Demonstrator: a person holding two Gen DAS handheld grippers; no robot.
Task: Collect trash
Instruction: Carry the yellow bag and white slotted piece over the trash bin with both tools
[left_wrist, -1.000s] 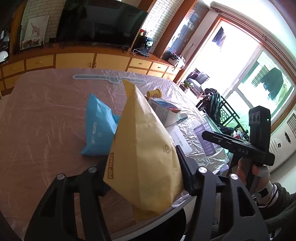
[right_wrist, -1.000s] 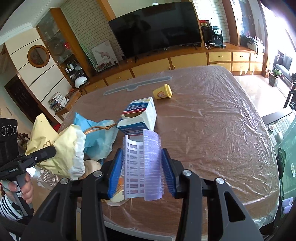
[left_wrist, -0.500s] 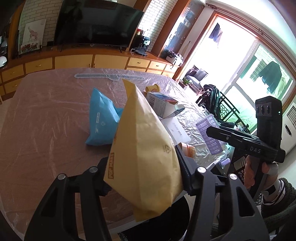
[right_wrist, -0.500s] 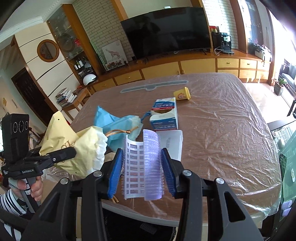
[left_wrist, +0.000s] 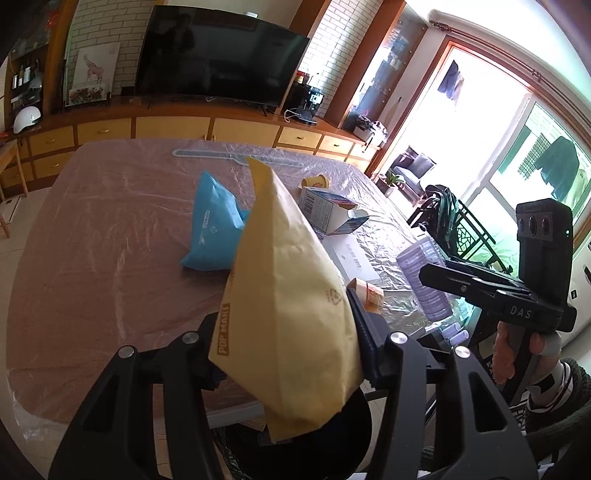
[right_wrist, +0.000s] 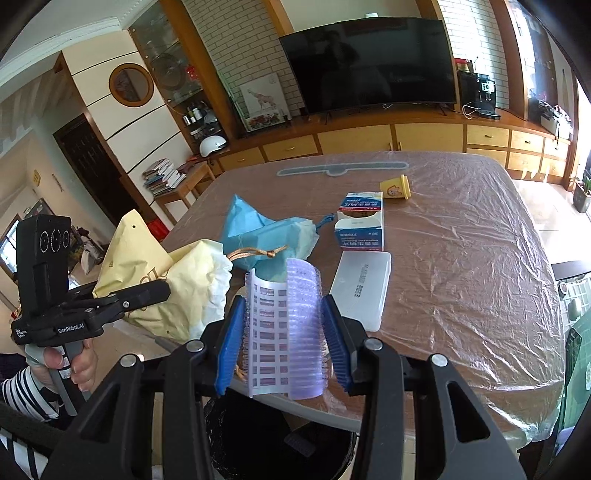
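Note:
My left gripper (left_wrist: 288, 332) is shut on a yellow padded mailer bag (left_wrist: 288, 288), held over the table's near edge above a black trash bin (left_wrist: 332, 443). The bag also shows in the right wrist view (right_wrist: 159, 280). My right gripper (right_wrist: 284, 332) is shut on a purple ridged plastic tray (right_wrist: 291, 325), above the bin's black-lined opening (right_wrist: 266, 443). On the table lie a blue bag (right_wrist: 269, 236), a blue and white carton (right_wrist: 360, 225), a white flat box (right_wrist: 364, 288) and a small yellow cup (right_wrist: 397, 186).
The table (right_wrist: 461, 258) is covered in clear plastic film. A grey hanger (right_wrist: 340, 170) lies at its far side. A small snack cup (left_wrist: 369, 295) sits near the table's front edge. A TV and cabinets stand behind; a chair (left_wrist: 461, 229) stands to the right.
Both grippers have pulled back from the table toward its near edge, carrying the yellow bag and the purple tray. The bin opening has come into view below them.

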